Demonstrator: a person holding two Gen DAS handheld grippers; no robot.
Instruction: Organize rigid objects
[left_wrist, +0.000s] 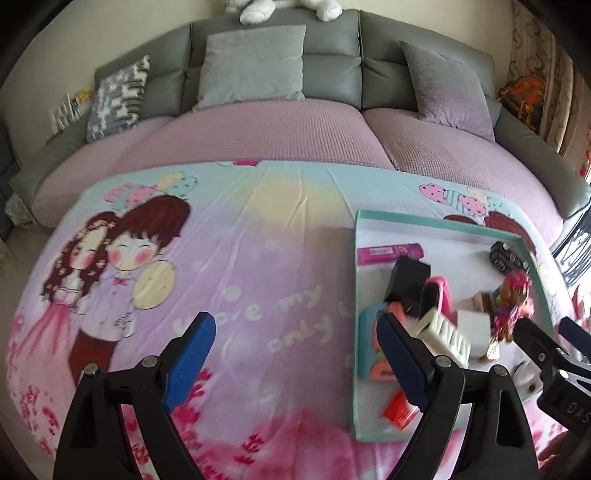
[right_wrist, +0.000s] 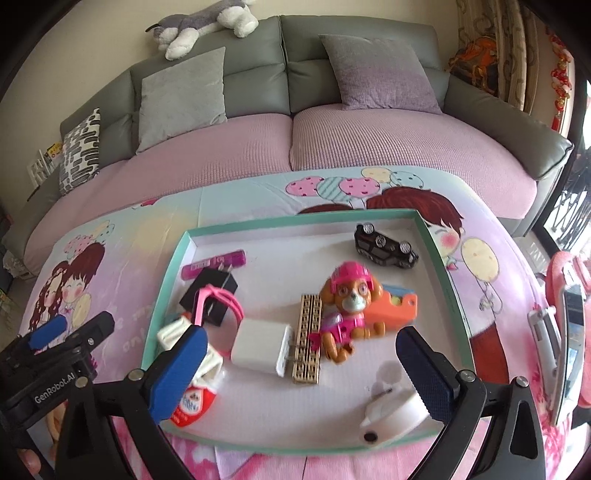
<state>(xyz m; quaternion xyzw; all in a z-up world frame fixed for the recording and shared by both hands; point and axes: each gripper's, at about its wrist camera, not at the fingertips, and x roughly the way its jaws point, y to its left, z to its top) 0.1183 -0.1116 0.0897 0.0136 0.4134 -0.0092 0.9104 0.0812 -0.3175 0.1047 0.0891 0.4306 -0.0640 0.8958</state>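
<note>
A shallow teal-rimmed tray (right_wrist: 306, 218) lies on the cartoon blanket (left_wrist: 240, 258). In it are a pink pup figure (right_wrist: 349, 302), a black toy car (right_wrist: 386, 247), a white charger block (right_wrist: 262, 347), a gold lattice piece (right_wrist: 308, 339), a black box (right_wrist: 210, 291), a magenta tube (right_wrist: 214, 264), an orange case (right_wrist: 395, 310) and a white ribbed piece (left_wrist: 445, 332). My right gripper (right_wrist: 299, 373) is open and empty over the tray's near half. My left gripper (left_wrist: 295, 365) is open and empty over the blanket, at the tray's left rim (left_wrist: 356, 295).
A grey sofa with a pink cover (right_wrist: 388, 140) and cushions stands behind. A plush dog (right_wrist: 207, 26) lies on its back. A red-and-white packet (right_wrist: 192, 402) and a white round item (right_wrist: 395, 413) sit at the tray's near edge. A pink-cased phone (right_wrist: 569, 332) lies to the right.
</note>
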